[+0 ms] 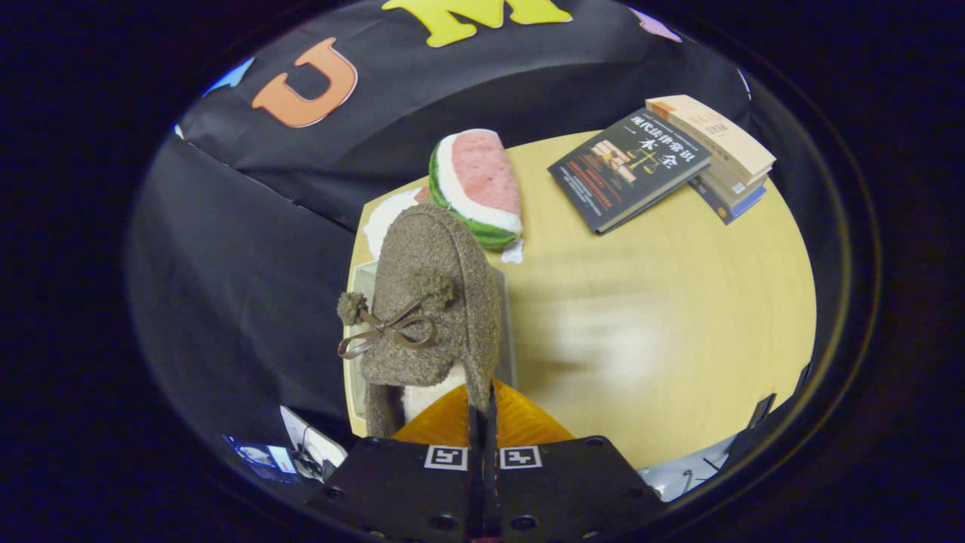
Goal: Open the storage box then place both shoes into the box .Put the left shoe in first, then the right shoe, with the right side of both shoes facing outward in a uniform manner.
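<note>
A brown fuzzy shoe (433, 302) with a thin bow and small pom-poms hangs just ahead of the fingers, toe pointing away. My gripper (482, 396) is shut on the rim of its collar, both fingers pressed close together on the fabric, with its pale lining showing beside them. Under the shoe lies the pale storage box (507, 317); only its edges show at either side of the shoe. I cannot tell whether the shoe touches the box. The inside of the box is hidden by the shoe.
A watermelon-slice cushion (476, 185) lies just beyond the shoe on something white (388, 215). A dark book (629, 170) leans on a stack of books (724, 151) at the far right of the yellow table (678, 317). The black cloth wall stands behind and left.
</note>
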The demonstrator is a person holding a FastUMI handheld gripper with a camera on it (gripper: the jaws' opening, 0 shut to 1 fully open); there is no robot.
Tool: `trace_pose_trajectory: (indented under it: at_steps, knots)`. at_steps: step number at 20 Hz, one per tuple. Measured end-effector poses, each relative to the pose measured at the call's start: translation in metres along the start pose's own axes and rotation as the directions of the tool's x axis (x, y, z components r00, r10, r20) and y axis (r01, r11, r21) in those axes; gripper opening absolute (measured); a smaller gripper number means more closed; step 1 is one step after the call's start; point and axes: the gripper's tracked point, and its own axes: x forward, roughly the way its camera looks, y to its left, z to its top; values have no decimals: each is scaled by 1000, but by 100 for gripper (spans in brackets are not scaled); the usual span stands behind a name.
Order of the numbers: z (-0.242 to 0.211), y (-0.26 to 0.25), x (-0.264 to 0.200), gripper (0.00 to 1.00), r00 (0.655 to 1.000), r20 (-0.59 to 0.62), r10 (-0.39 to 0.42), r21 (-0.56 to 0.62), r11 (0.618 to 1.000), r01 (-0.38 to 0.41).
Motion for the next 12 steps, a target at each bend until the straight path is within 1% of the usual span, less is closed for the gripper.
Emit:
trace_pose_trajectory:
  at_steps: [3, 5, 7, 12]
  knots:
    - [-9, 32, 26, 1, 1000, -6, -5, 29, 1000, 5]
    - [-13, 38, 49, 1, 998, -6, -62, -12, 998, 62]
    - [-19, 36, 72, 1, 991, -3, -134, -14, 991, 134]
    - [-22, 25, 123, 1, 962, -27, -270, 61, 961, 271]
